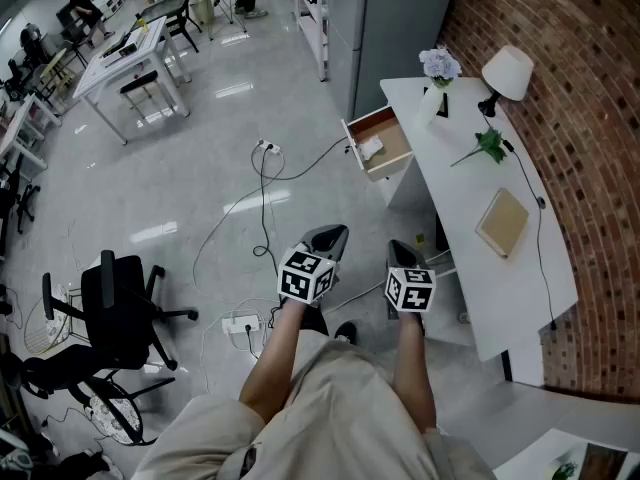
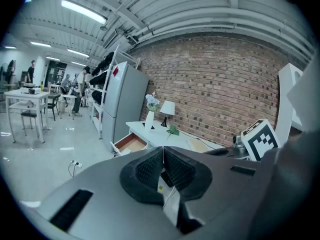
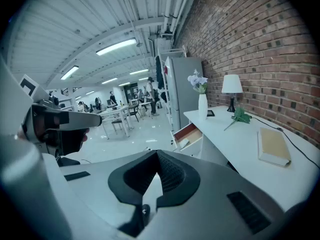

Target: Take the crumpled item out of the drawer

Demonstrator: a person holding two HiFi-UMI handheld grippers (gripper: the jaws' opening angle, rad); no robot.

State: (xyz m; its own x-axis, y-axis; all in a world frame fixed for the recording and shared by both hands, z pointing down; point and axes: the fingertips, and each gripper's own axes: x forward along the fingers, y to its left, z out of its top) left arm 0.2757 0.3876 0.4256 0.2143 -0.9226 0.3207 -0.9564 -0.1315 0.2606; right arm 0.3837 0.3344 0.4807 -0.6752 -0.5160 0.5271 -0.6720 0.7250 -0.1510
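Head view, contents listed by size.

- Grey floor (image 1: pixel 200 168): glossy, with a loose cable running across it.
- Brick wall (image 1: pixel 590 168): runs along the right side.
- White desk (image 1: pixel 460 198): stands against that wall.
- Grey cabinet (image 1: pixel 400 28): stands upright beyond the desk's far end.
- Black office chair (image 1: pixel 115 308): stands on the floor at your left, well apart from the desk.
- Your left gripper (image 1: pixel 328 238): held out in front of you, jaws together with nothing between them.
- Your right gripper (image 1: pixel 405 253): just beside the left one and nearer the desk, jaws likewise closed and empty.
- Drawer (image 1: pixel 392 128): pulled open from the desk's far end, wood-coloured inside.
- Tan book (image 1: pixel 502 222): lies flat on the desk top.
- Lamp (image 1: pixel 507 71): stands at the desk's far corner by the bricks.
- Vase of flowers (image 1: pixel 438 78): stands near the lamp.
- Green sprig (image 1: pixel 488 146): lies on the desk between the lamp and the book.
- Crumpled item (image 1: pixel 371 149): pale, resting inside the open drawer near its front panel, well apart from both of your grippers.
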